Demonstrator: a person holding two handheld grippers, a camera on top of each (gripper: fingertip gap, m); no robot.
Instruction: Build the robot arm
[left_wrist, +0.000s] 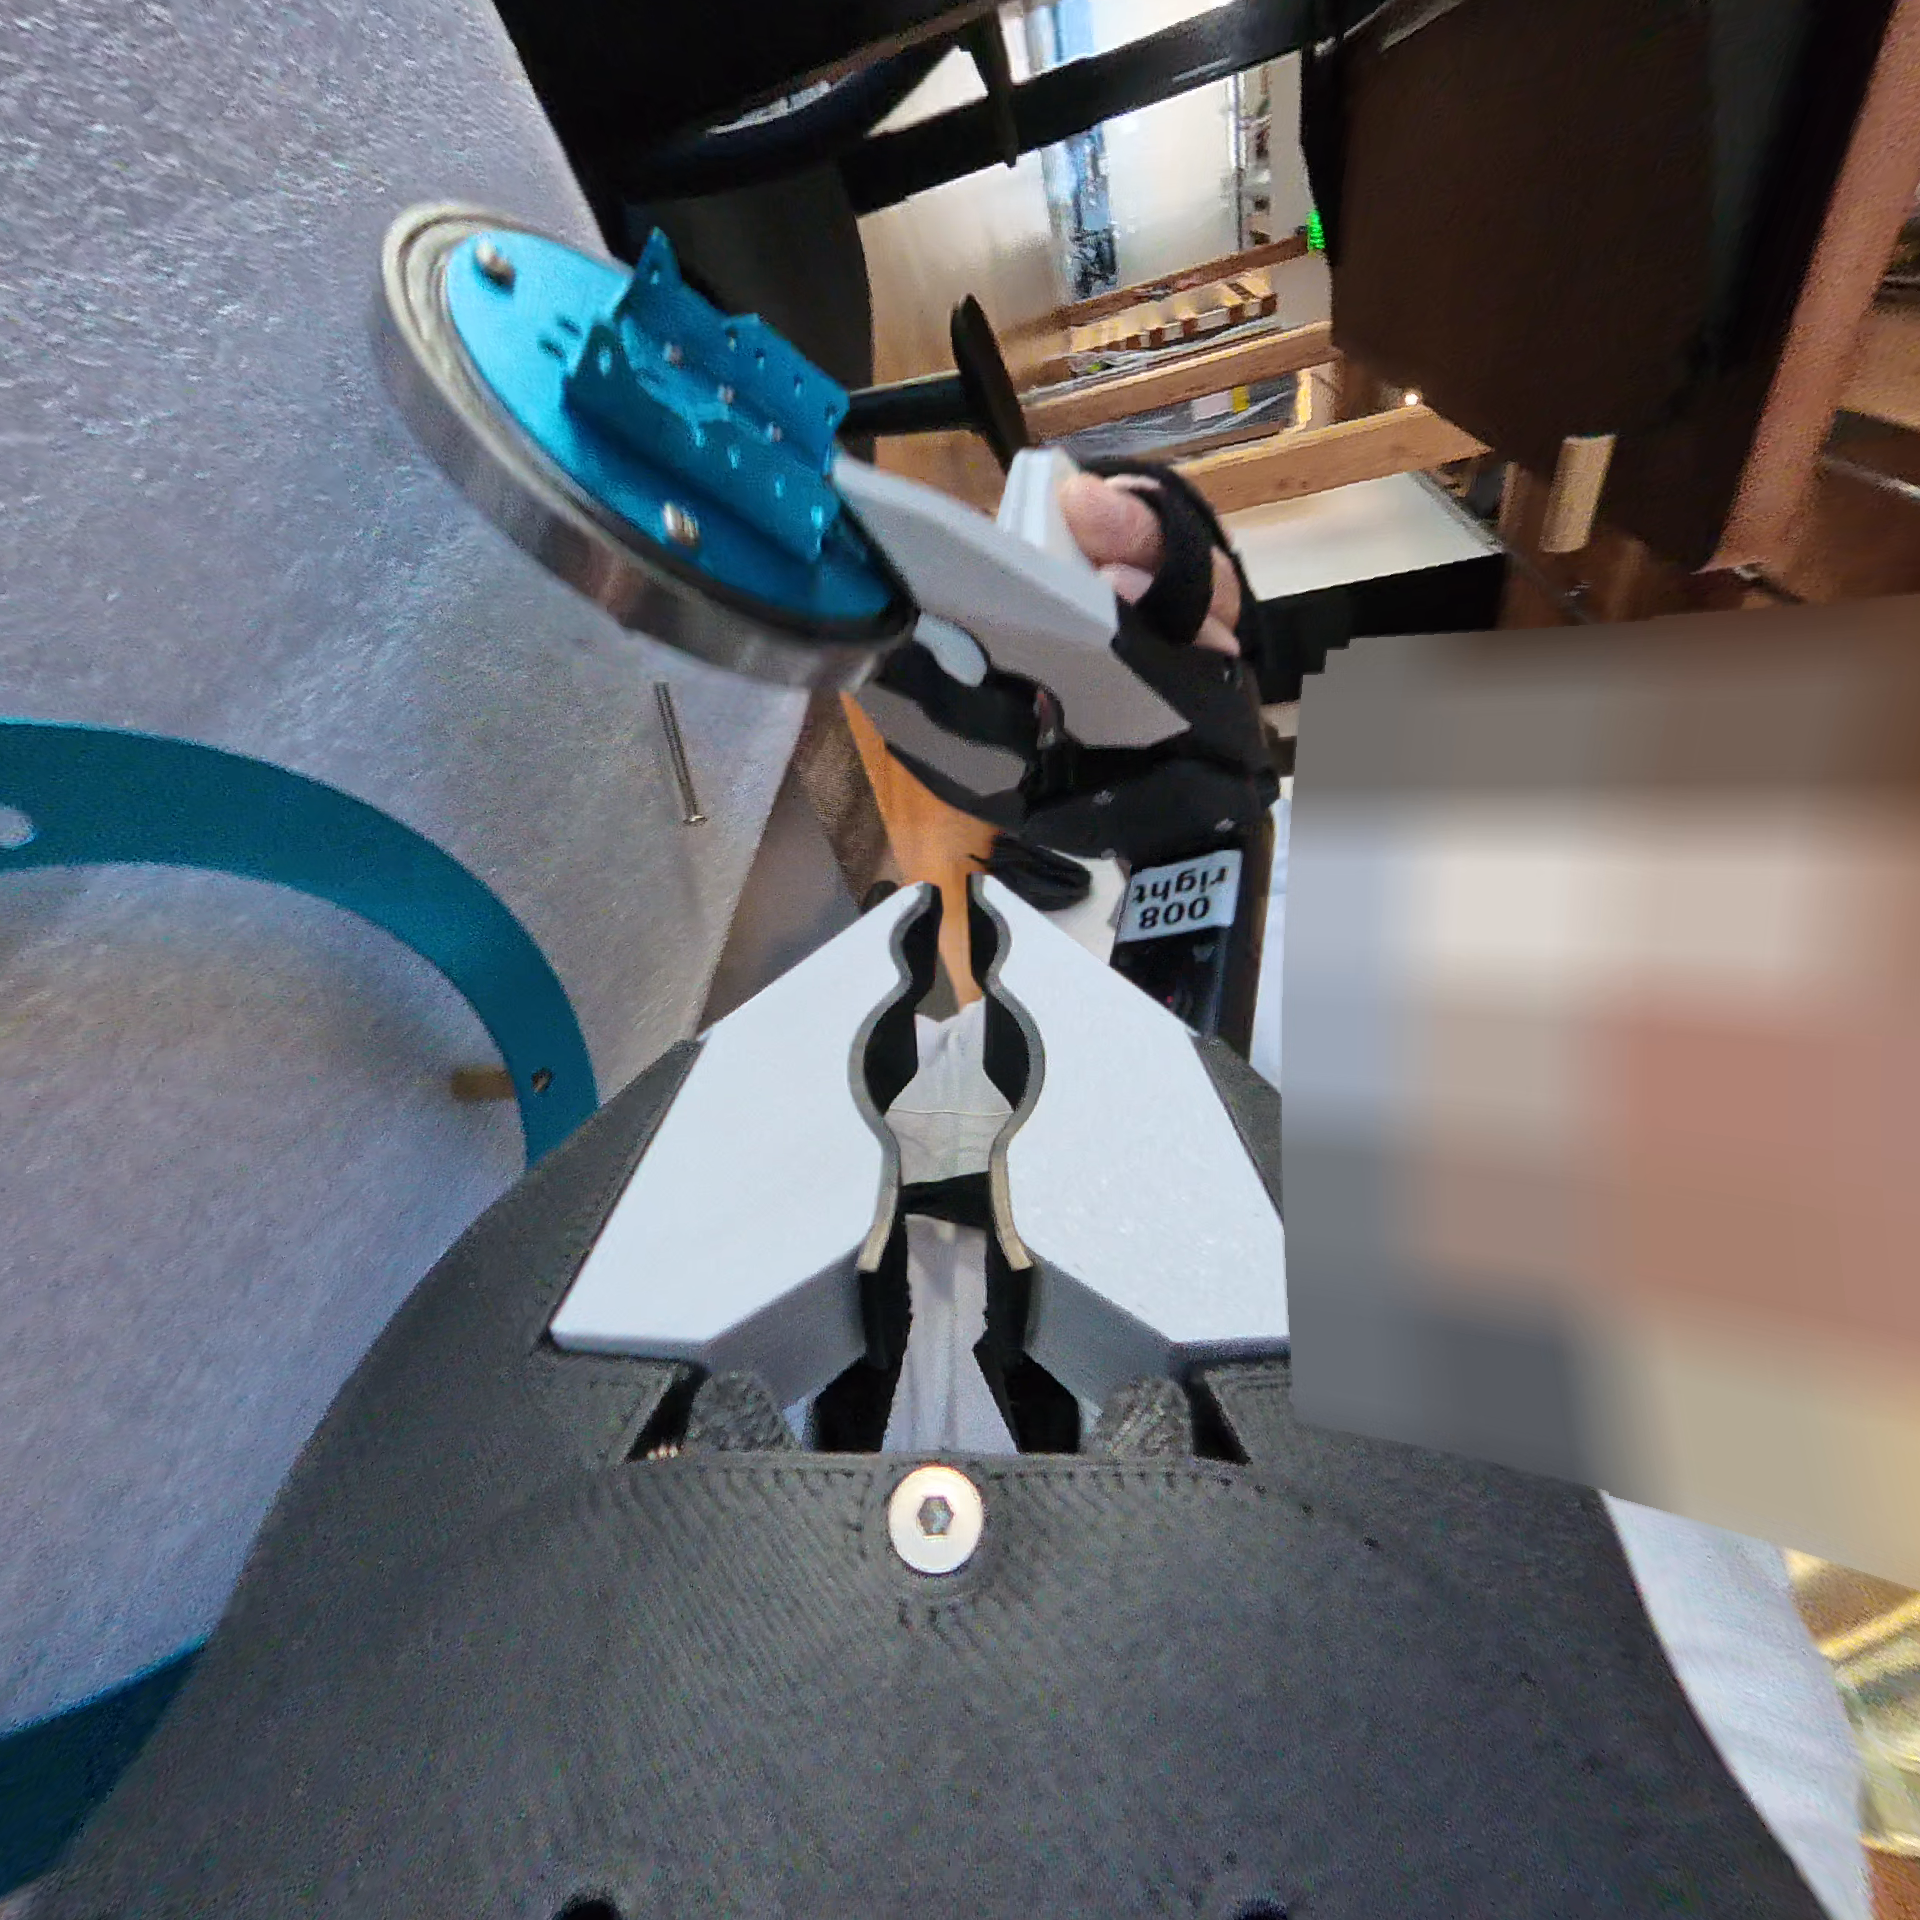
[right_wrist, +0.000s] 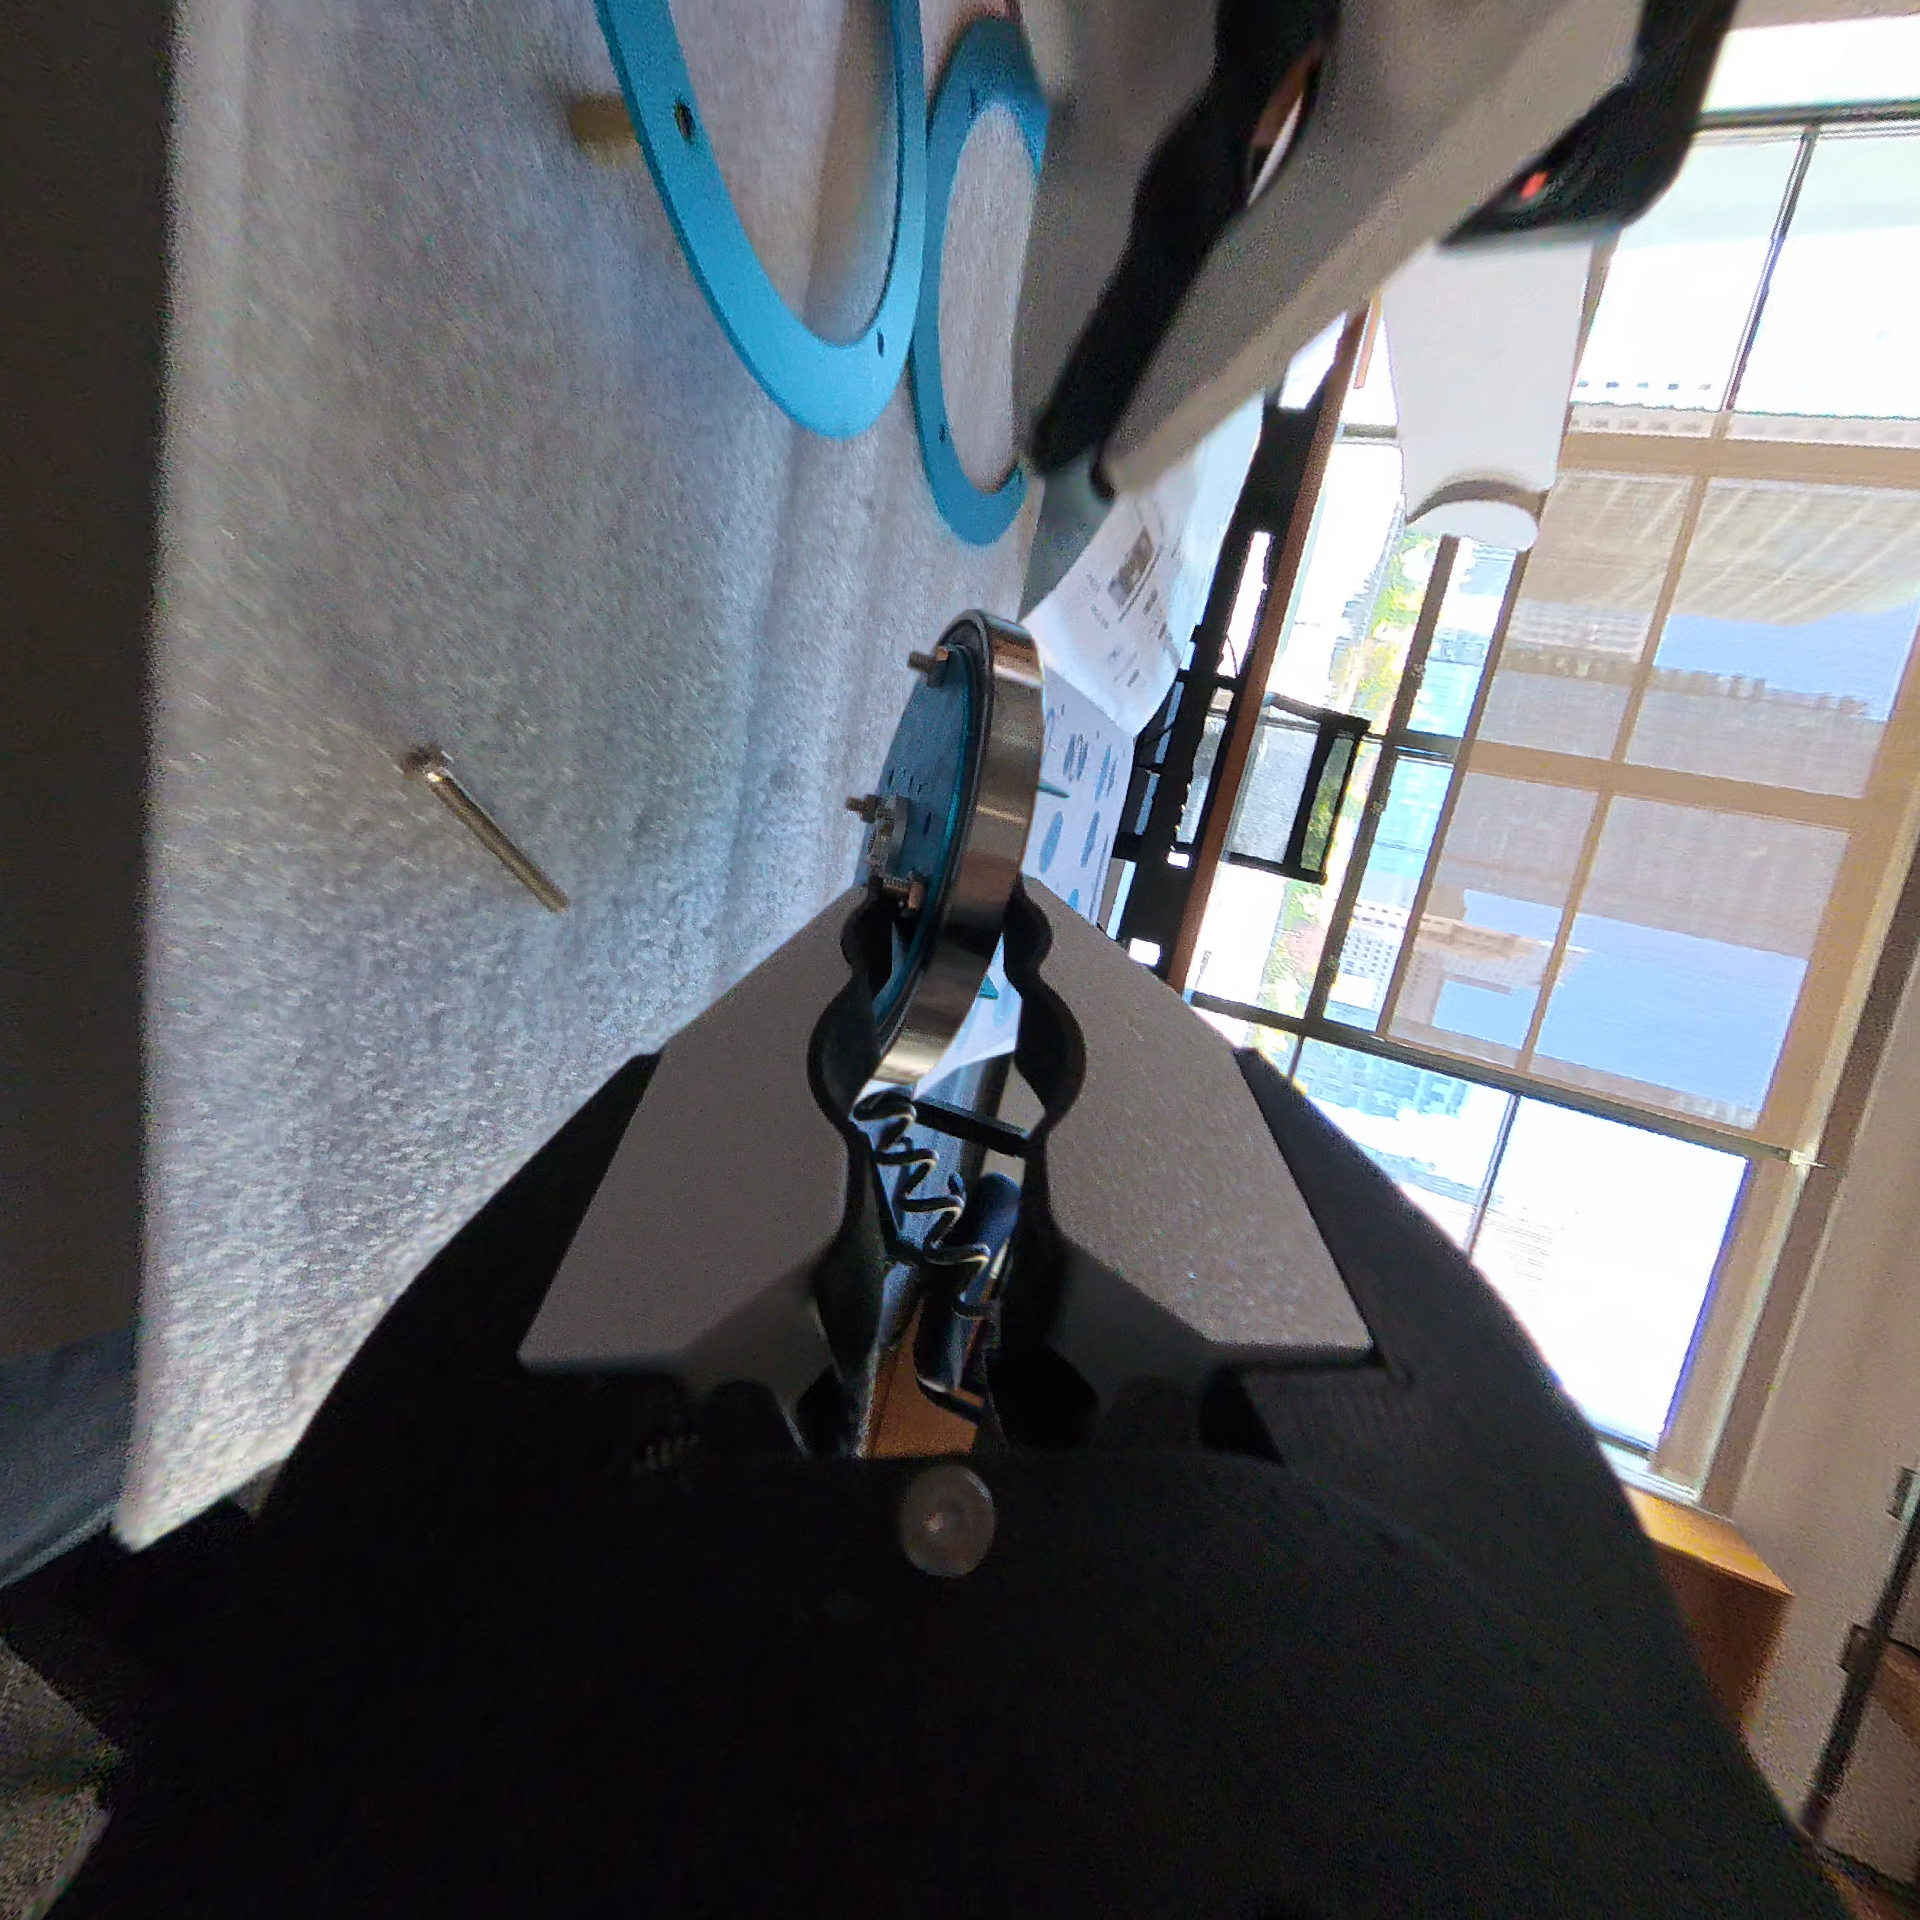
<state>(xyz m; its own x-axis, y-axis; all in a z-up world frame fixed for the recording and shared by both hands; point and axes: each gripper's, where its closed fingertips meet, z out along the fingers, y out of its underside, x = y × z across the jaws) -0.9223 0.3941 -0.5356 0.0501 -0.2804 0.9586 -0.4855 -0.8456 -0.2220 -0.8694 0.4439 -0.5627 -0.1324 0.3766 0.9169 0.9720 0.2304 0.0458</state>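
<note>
My right gripper (right_wrist: 935, 925) is shut on the rim of a round silver disc (right_wrist: 992, 810) and holds it on edge above a white foam mat (right_wrist: 468, 520). The disc carries a blue plate with small bolts; in the left wrist view the disc (left_wrist: 582, 561) also shows a blue perforated bracket (left_wrist: 707, 405) on top. The right gripper (left_wrist: 894, 613) is held by a gloved hand (left_wrist: 1164, 551). My left gripper (left_wrist: 951, 899) is shut and empty, off the mat's edge, near the right gripper. It shows at the top of the right wrist view (right_wrist: 1070, 457).
A long screw (left_wrist: 675, 753) (right_wrist: 488, 831) lies on the mat. Two flat blue rings (right_wrist: 727, 260) (right_wrist: 966, 312) and a brass standoff (right_wrist: 597, 125) lie farther along; one ring (left_wrist: 312, 831) is beside my left gripper. A printed sheet (right_wrist: 1132, 592) lies past the mat. Windows and wooden furniture stand beyond. One gripper's finger ends stand about 8 cm off the other's.
</note>
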